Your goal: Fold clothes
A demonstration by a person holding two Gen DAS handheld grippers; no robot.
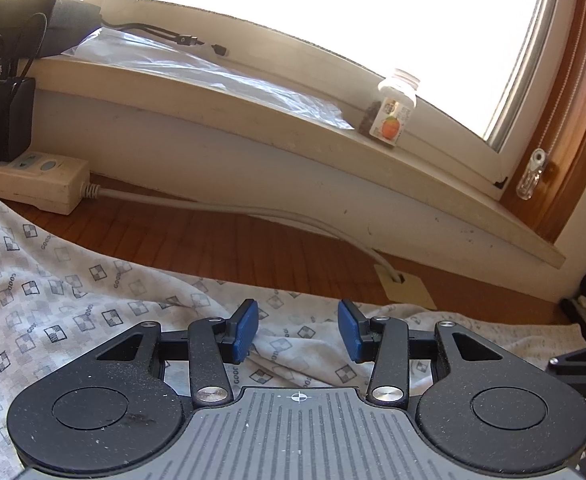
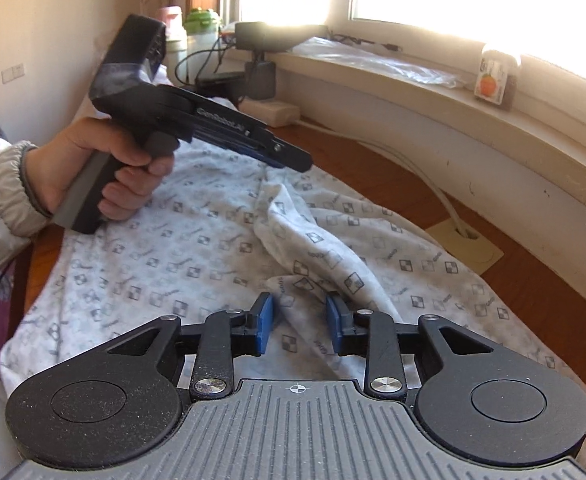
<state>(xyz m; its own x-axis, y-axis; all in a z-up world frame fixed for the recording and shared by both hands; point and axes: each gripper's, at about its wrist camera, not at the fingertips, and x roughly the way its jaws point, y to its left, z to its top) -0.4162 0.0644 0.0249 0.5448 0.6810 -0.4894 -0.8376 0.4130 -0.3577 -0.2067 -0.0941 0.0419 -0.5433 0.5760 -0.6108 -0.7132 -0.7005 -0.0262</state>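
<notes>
A pale grey garment (image 1: 53,304) printed with small checkered squares lies spread over a brown wooden table (image 1: 229,240). My left gripper (image 1: 299,332) hovers over its far edge, blue pads apart, with only loose cloth lying below the gap. In the right wrist view a hand (image 2: 105,168) holds that left gripper (image 2: 289,156) above the garment (image 2: 165,248). A raised fold (image 2: 309,240) runs down the middle of the cloth into the gap of my right gripper (image 2: 299,326). Its pads stand off the fold on both sides.
A curved window sill (image 1: 253,108) runs behind the table, carrying a clear plastic bag (image 1: 213,72) and a small bottle (image 1: 395,110) with an orange label. A white power strip (image 1: 41,178), a black adapter (image 1: 7,120) and a cable to a table grommet (image 1: 399,280) sit at the back.
</notes>
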